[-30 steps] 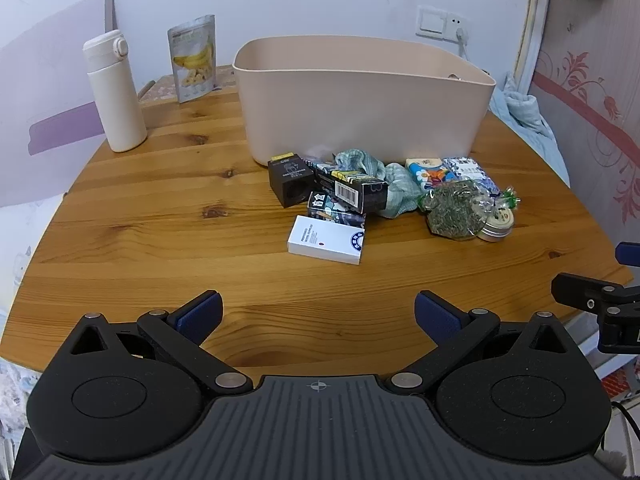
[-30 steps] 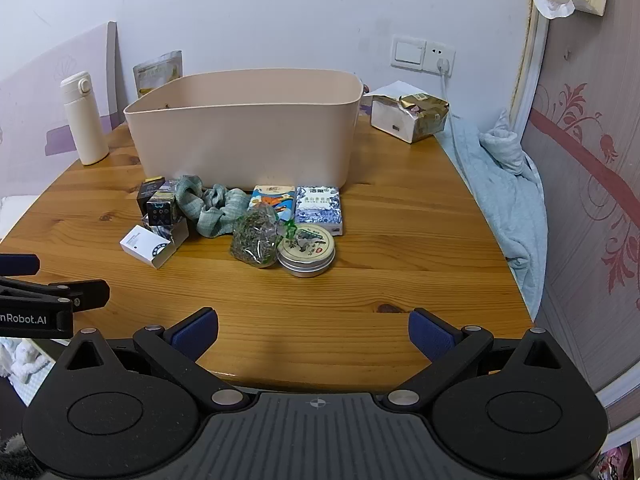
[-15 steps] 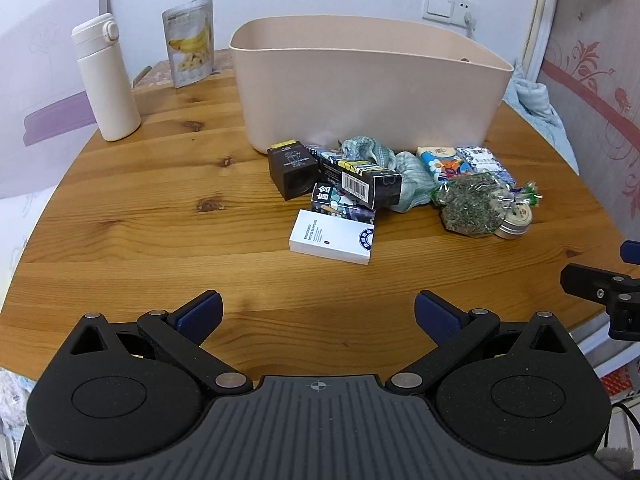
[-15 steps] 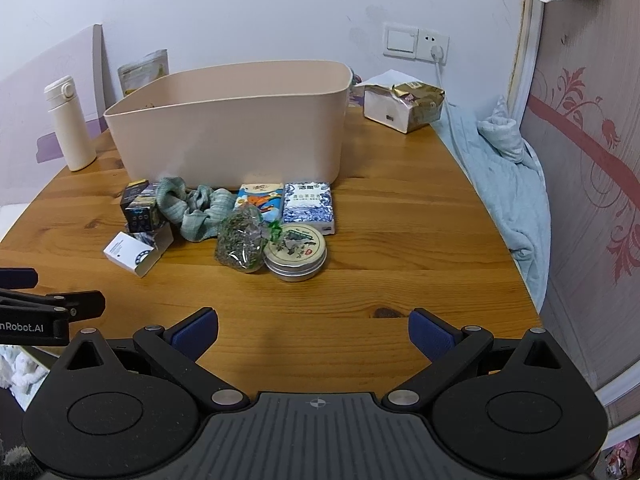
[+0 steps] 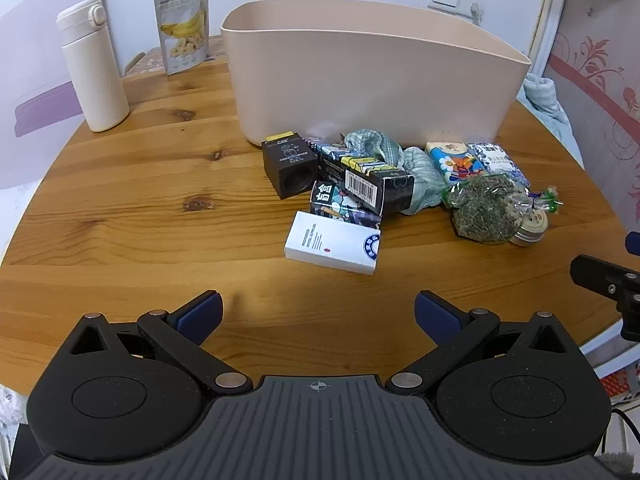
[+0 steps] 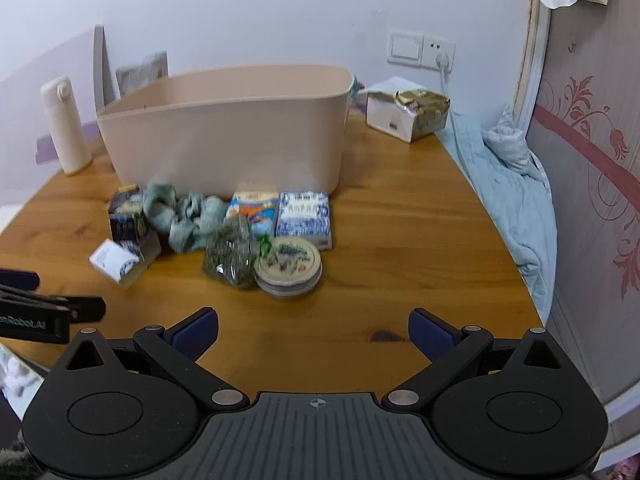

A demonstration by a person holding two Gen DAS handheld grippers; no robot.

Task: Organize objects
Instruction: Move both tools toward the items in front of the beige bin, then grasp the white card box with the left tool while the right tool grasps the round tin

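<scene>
A beige tub (image 5: 368,84) (image 6: 224,136) stands on the round wooden table (image 5: 140,208). In front of it lies a pile: a white box (image 5: 332,242) (image 6: 114,260), a black cube box (image 5: 289,168), a long black barcode box (image 5: 366,184), a green cloth (image 5: 416,176) (image 6: 188,216), two printed packets (image 6: 280,212), a bag of dried herbs (image 5: 486,208) (image 6: 230,252) and a round tin (image 6: 288,266). My left gripper (image 5: 318,314) is open and empty, just short of the white box. My right gripper (image 6: 314,326) is open and empty, short of the tin.
A white bottle (image 5: 94,68) and a banana snack pouch (image 5: 182,26) stand at the back left. A white box with gold foil (image 6: 408,114) sits at the back right. A blue blanket (image 6: 516,184) hangs along the table's right edge by the wall.
Both grippers have moved forward toward the pile; the objects look larger and nearer. Both stay open and nothing on the table has moved.
</scene>
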